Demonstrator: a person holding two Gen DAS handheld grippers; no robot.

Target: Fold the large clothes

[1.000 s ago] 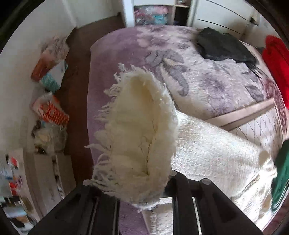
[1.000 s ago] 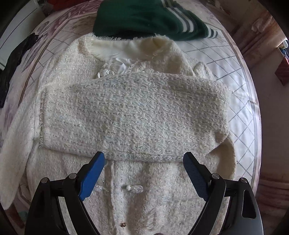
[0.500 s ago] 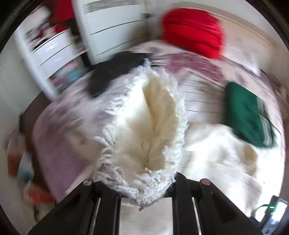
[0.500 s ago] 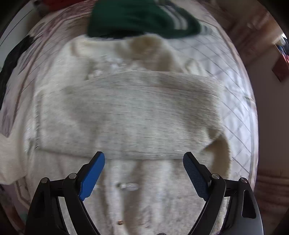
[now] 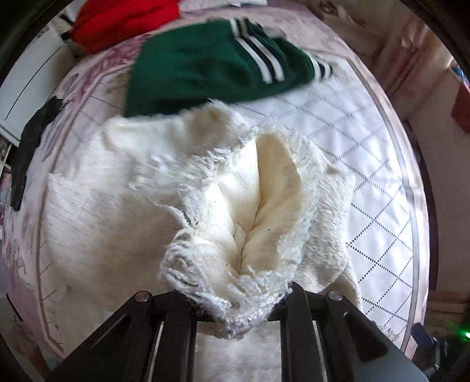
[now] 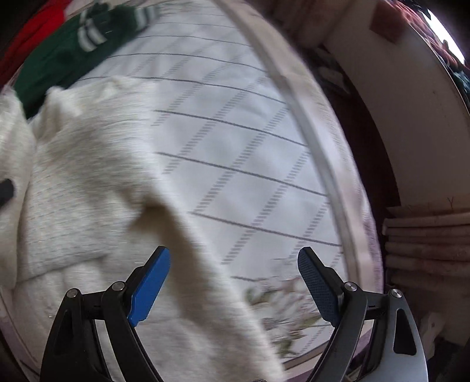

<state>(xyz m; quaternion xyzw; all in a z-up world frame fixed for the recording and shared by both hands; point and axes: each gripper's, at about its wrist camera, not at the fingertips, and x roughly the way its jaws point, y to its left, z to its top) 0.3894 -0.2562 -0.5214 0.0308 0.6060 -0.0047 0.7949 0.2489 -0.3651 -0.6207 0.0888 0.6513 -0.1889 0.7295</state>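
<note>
A cream fringed tweed jacket (image 5: 102, 220) lies flat on the bed. In the left wrist view its fringed sleeve cuff (image 5: 258, 211) is bunched between the fingers of my left gripper (image 5: 238, 296), held over the jacket's body; the jaws are opening, with the cuff still pinched between them. The cuff hides the fingertips. In the right wrist view my right gripper (image 6: 233, 264) stands open and points down over the jacket's right edge (image 6: 88, 182) and the white quilted bedspread (image 6: 235, 132), nothing between its blue pads (image 6: 149, 282).
A green garment with white stripes (image 5: 211, 67) lies just beyond the jacket's collar. A red garment (image 5: 123, 20) and a black one (image 5: 29, 141) lie further off. The bed's right edge (image 6: 329, 164) is close, with a stack of folded cloth (image 6: 426, 241) beside it.
My left gripper has swung with the cuff from the bed's left side across over the jacket's body, rolling as it went. My right gripper has slid right, off the folded sleeve to the jacket's right edge.
</note>
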